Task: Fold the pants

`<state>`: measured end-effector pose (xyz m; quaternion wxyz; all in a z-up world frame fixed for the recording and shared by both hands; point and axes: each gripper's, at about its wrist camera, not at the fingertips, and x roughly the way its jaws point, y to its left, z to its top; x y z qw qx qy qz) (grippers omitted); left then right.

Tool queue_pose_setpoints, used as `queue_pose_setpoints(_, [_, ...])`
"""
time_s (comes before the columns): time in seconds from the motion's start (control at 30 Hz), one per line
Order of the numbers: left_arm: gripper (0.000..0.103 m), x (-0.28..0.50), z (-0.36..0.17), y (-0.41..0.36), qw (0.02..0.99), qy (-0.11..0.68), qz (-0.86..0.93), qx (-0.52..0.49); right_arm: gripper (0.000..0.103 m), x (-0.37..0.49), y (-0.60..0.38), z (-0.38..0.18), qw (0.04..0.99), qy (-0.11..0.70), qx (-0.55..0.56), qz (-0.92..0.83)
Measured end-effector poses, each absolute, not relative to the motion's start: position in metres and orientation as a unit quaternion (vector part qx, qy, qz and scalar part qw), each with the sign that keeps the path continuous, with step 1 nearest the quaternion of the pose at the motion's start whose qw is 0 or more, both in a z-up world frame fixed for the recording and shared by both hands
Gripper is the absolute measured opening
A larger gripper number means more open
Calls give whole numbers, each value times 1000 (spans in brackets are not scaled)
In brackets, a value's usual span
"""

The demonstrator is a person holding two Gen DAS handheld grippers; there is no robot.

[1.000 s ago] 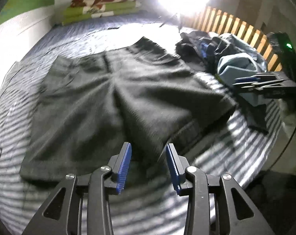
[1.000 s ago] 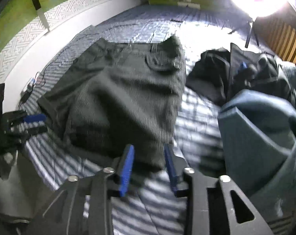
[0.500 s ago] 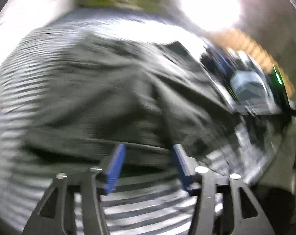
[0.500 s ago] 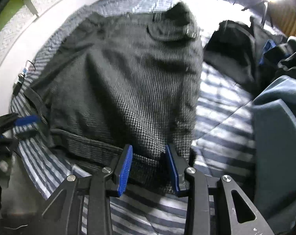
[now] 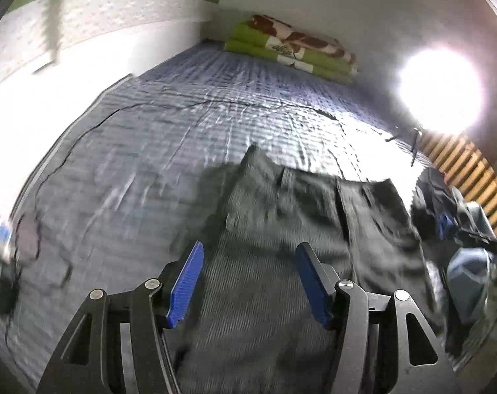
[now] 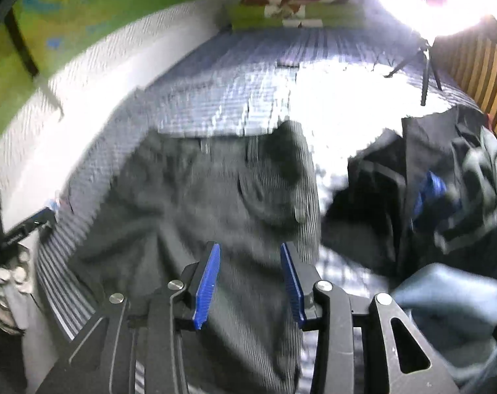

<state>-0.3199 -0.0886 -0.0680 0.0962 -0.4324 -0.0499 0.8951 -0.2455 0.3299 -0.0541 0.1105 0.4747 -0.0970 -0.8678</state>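
We see the left gripper (image 5: pixel 248 282) with its blue jaws spread wide, nothing between them, above the dark grey pants (image 5: pixel 281 279). The right gripper (image 6: pixel 250 282) likewise stands agape over the same cloth, clasping nothing. The pants lie spread on the striped bed (image 5: pixel 189 124), reaching its near edge, waistband toward the far end. Just beside them, toward the bed's right edge, we find a heap of dark clothes (image 6: pixel 422 190). Folded green blankets (image 5: pixel 291 52) sit at the far edge, near a bright lamp (image 5: pixel 440 92). No containers show.
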Motion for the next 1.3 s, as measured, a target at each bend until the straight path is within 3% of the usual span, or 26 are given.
queue_pose_setpoints(0.03, [62,-339,-69,-78,88,-41,896,-433,47,-261,331,-55,106,-98,472,-870])
queue_pose_setpoints(0.17, [70,-418,-98,-52,95,-45,874,-474,48,-311,339,-78,83,-115,475,-869])
queue_pose_setpoints(0.47, [71,-520,-183,-37,55,-66,847,-524,48,-404,355,-150,71,-154,505,-847])
queue_pose_setpoints(0.53, [67,-529,-191,-32,58,-72,847,-524,48,-418,359,-161,67,-163,506,-844])
queue_pose_setpoints(0.6, [27,-536,-199,-28,52,-70,847,-524,48,-427,362,-174,70,-180,513,-837])
queue_pose_setpoints(0.63, [21,-538,-203,-26,46,-69,847,-524,48,-430,363,-181,71,-185,516,-833])
queue_pose_setpoints(0.7, [11,-536,-202,-25,42,-63,855,-513,35,-429,364,-187,80,-196,515,-831])
queue_pose_setpoints(0.73, [10,-534,-197,-25,44,-60,859,-506,20,-428,364,-186,89,-204,514,-828])
queue_pose_setpoints(0.97, [10,-538,-159,-35,39,-92,888,-448,13,-424,359,-136,110,-174,448,-870])
queue_pose_setpoints(1.03, [14,-550,-177,-26,17,-57,881,-469,13,-434,349,-140,94,-143,453,-875])
queue_pose_setpoints(1.1, [26,-560,-200,-19,-23,-23,862,-505,18,-444,339,-155,78,-115,488,-862])
queue_pose_setpoints(1.17, [27,-555,-198,-18,-24,-23,867,-496,31,-445,342,-161,63,-104,513,-850])
queue_pose_setpoints(1.3, [29,-523,-157,-11,8,-9,887,-462,31,-412,375,-142,58,-148,499,-852])
